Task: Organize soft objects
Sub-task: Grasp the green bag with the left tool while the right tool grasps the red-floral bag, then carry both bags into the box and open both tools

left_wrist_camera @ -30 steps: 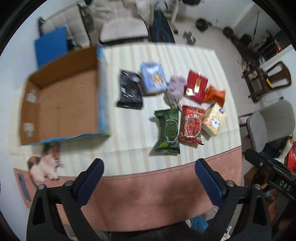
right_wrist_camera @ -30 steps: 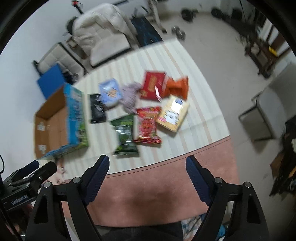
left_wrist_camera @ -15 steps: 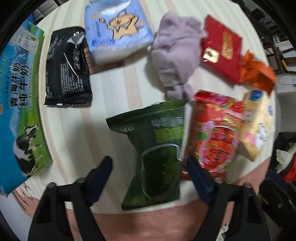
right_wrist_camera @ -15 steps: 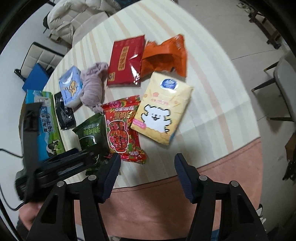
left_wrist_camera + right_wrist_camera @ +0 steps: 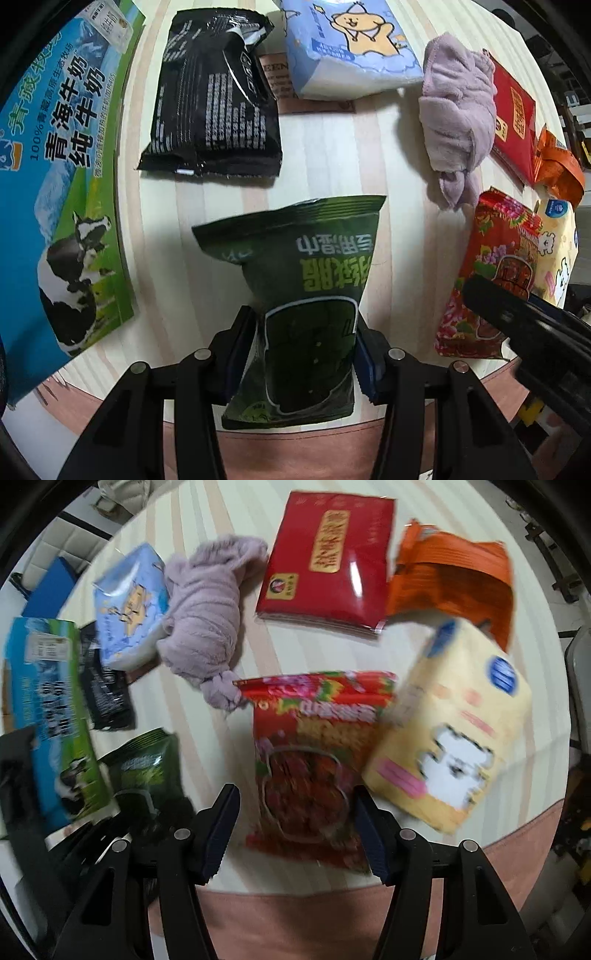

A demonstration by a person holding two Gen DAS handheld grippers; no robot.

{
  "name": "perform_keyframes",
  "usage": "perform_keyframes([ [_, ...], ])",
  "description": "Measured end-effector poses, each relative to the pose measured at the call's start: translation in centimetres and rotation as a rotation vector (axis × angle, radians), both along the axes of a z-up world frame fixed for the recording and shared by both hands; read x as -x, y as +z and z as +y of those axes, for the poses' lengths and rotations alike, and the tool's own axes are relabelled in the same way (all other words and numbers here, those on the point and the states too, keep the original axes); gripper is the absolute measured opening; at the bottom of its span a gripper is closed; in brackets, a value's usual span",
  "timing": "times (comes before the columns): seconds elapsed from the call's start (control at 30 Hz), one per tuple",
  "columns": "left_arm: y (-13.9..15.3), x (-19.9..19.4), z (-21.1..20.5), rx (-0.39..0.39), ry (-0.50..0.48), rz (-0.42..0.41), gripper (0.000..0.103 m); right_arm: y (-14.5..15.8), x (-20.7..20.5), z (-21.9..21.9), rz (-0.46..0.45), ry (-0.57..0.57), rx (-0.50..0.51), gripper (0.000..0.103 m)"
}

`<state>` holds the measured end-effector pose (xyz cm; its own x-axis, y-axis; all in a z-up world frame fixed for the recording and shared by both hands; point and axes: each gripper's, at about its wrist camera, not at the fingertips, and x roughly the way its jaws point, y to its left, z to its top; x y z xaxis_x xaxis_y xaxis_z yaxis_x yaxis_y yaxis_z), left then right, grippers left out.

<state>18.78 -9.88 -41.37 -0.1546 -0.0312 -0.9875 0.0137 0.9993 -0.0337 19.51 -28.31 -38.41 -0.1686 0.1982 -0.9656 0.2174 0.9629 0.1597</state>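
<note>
- Left gripper: pointing down at the striped cream tablecloth, jaws closing, blue pads against both sides of the dark green crinkly wet-wipe pack. Pack pinched narrow at the pads, lying near the table's front edge.
- Right gripper: jaws part-open, straddling the lower end of the red floral plastic snack bag. Frame blurred; gap visible on the left pad side, so no grip seen.
- Container: cardboard carton with blue-green printed milk graphics and a cow at the table's left edge. Only its outer wall shows; contents cannot be told.
- All soft items lie on the cloth outside the carton:
  - black foil pack, just beside the carton
  - light-blue tissue pack with cartoon animal
  - rolled lilac fleece cloth, tail touching the red floral bag
  - flat red pack with gold label
  - orange crumpled bag
  - pale-yellow tissue pack with white animal print, leaning on the red floral bag
</note>
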Motion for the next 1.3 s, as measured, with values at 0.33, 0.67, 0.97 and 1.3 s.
perform_keyframes([
  [0.33, 2.8, 2.2, 1.9, -0.013, 0.016, -0.056, 0.032, -1.3, -0.1, 1.1, -0.009, 0.05, 0.122, 0.048],
  [0.67, 16.2, 10.8, 7.6, 0.105, 0.106, -0.187, 0.031, 3.9, 6.2, 0.5, -0.061, 0.105, -0.066, 0.047],
  [0.97, 31.8, 7.7, 16.4, 0.122, 0.195, -0.44, 0.031, 17.2, 5.9, 7.3, -0.23, 0.228, -0.29, 0.047],
  [1.3, 23.8, -3.7, 27.0, 0.082, 0.245, -0.35, 0.031, 19.2, -3.2, 26.8, -0.313, 0.338, -0.262, 0.047],
])
